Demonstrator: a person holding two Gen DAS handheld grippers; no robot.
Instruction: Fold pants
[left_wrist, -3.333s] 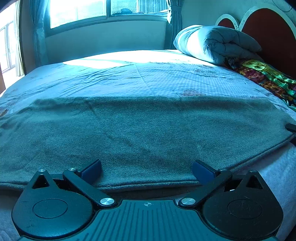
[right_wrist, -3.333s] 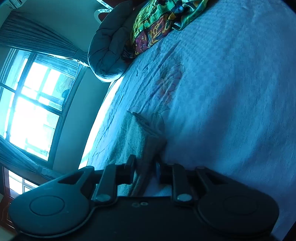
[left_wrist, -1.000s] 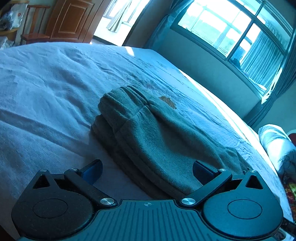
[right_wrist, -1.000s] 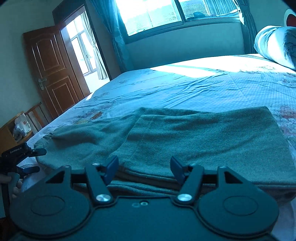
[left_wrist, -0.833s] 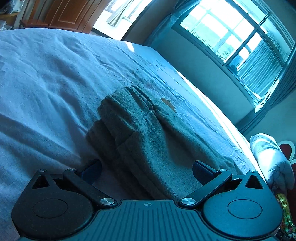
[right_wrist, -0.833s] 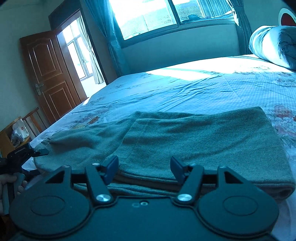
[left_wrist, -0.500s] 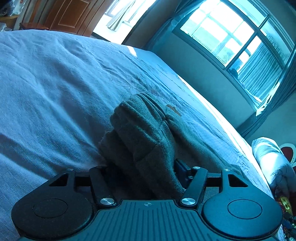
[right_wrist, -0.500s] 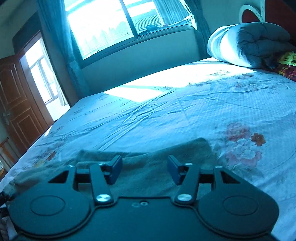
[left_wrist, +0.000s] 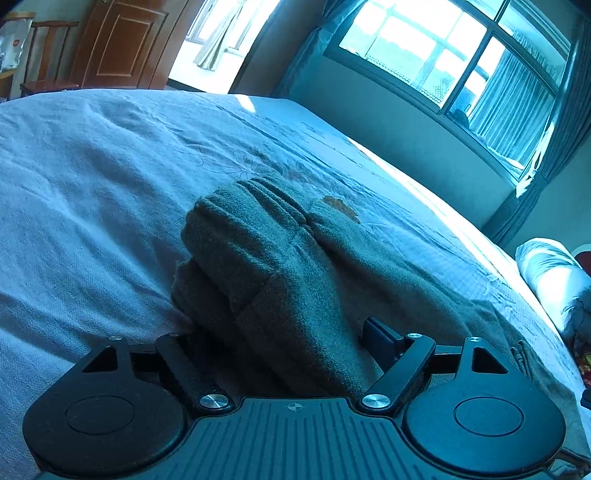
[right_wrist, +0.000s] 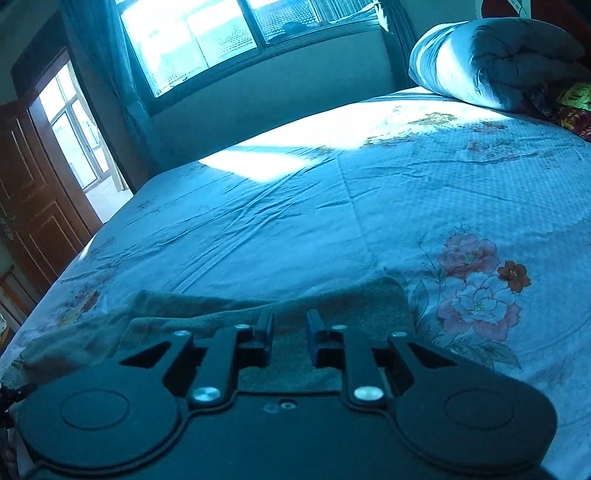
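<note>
Grey-green pants lie folded lengthwise on the bed, the ribbed waistband end bunched up toward me in the left wrist view. My left gripper is shut on that thick bundle of cloth; its left finger is hidden under the fabric. In the right wrist view the pants lie flat under the tool. My right gripper has its jaws closed to a narrow gap over the pants' near edge, pinching the cloth.
The bed has a light blue floral sheet, with a sunlit patch by the window. A rolled duvet and a colourful cloth lie at the headboard. A wooden door and a chair stand past the bed's foot.
My left gripper has closed on the waistband end and bunched it up. My right gripper has dropped to the pants' edge and closed from wide open to a narrow gap.
</note>
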